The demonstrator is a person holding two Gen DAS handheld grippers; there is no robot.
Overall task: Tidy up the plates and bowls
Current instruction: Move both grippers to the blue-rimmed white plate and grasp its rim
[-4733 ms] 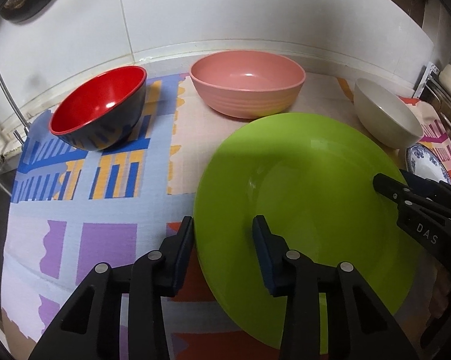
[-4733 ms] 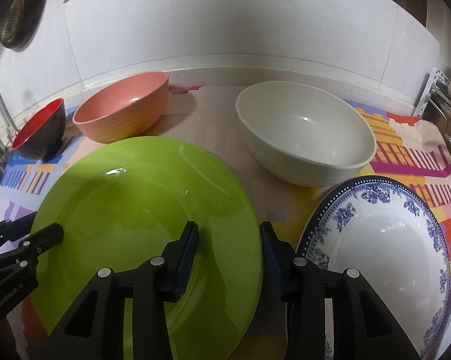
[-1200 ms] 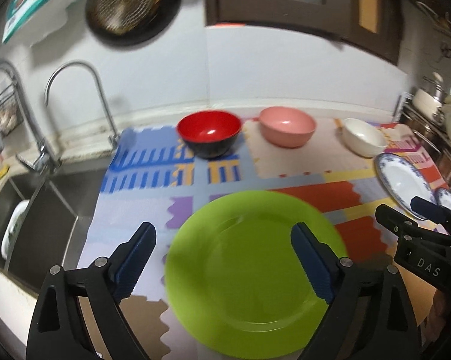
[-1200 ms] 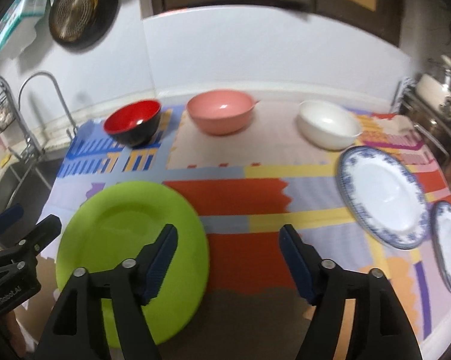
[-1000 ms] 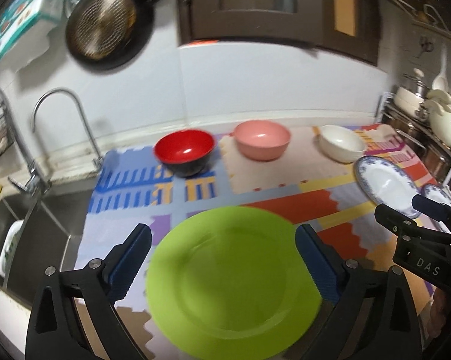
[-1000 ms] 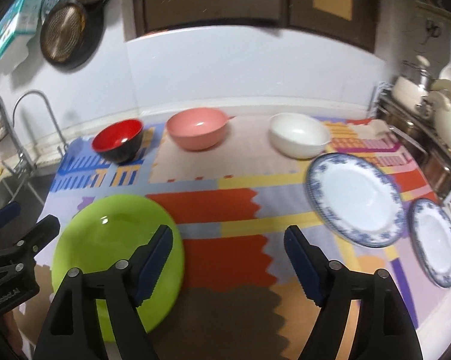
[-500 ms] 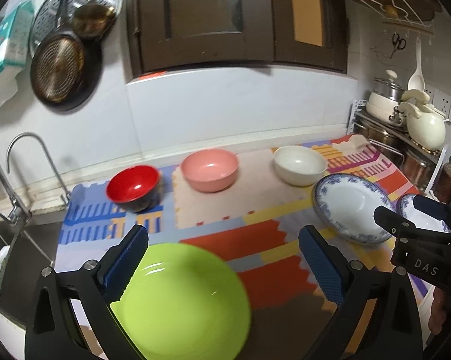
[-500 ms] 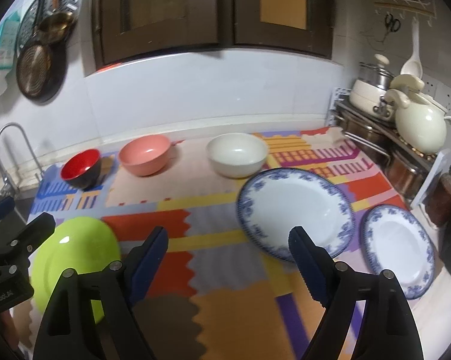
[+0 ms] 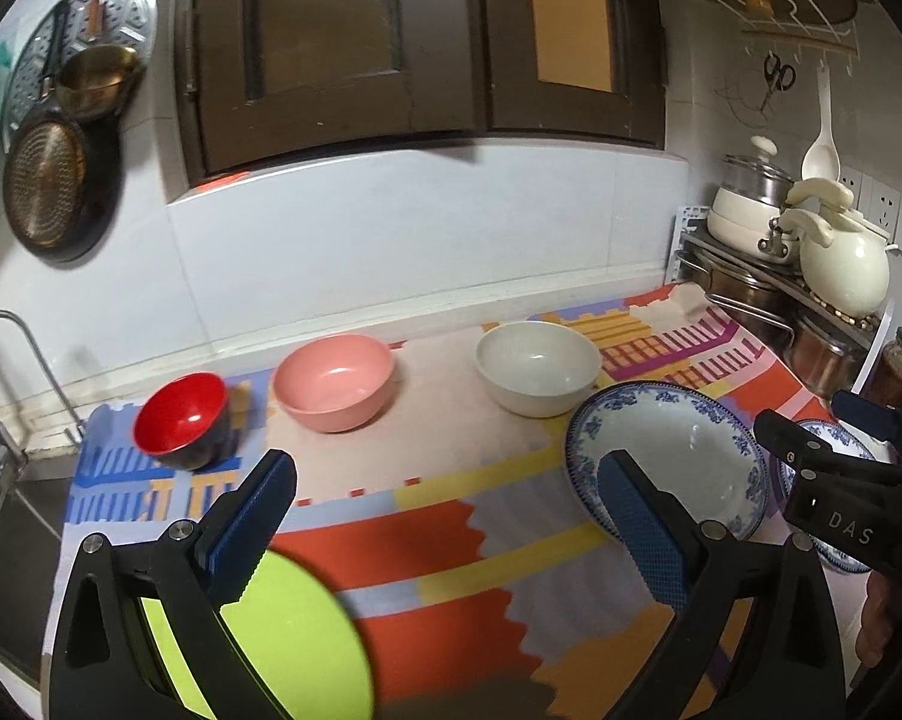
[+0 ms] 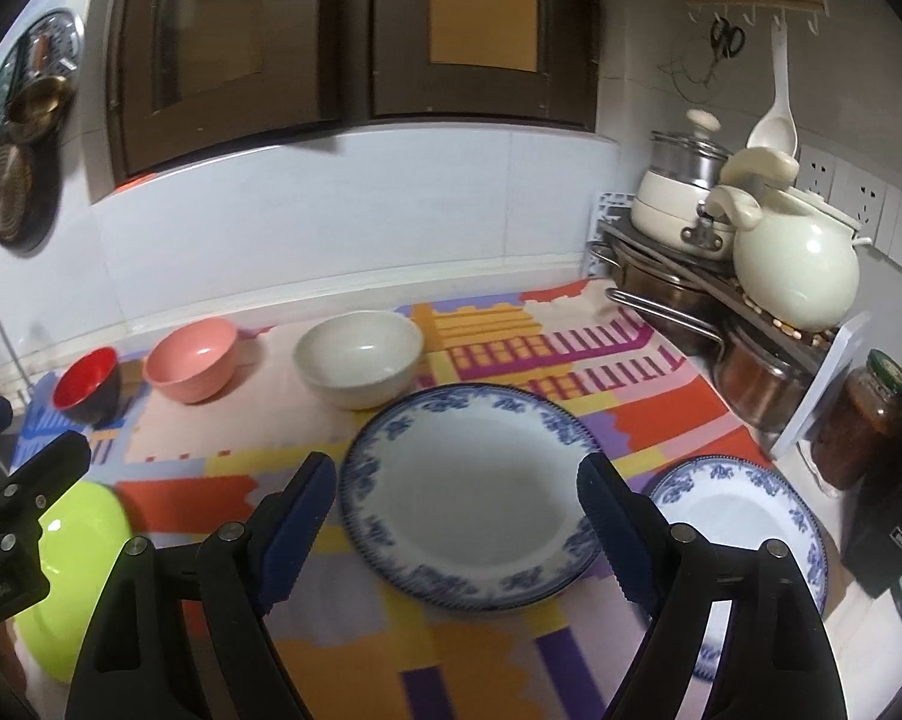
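My left gripper [image 9: 445, 480] hangs open and empty above the patterned mat, with the lime green plate [image 9: 295, 630] lying flat below its left finger. My right gripper [image 10: 457, 480] is open too, and the large blue-and-white plate [image 10: 469, 495] lies on the mat beyond its fingers, untouched. A smaller blue-and-white plate [image 10: 745, 516] rests to the right of it. Along the back wall stand a red bowl [image 10: 88, 384], a pink bowl [image 10: 193, 360] and a white bowl [image 10: 358, 357] in a row.
A sink with a tap [image 9: 7, 348] lies at the far left. At the right a metal rack [image 10: 679, 294] carries pots and a cream kettle [image 10: 799, 264], with a jar [image 10: 865, 420] beside it. Pans [image 9: 49, 192] hang on the wall under dark cupboards.
Both grippers have pulled back and swung to the right, away from the green plate, which stays on the mat at the lower left. The blue-and-white plates have come into the middle of the right view.
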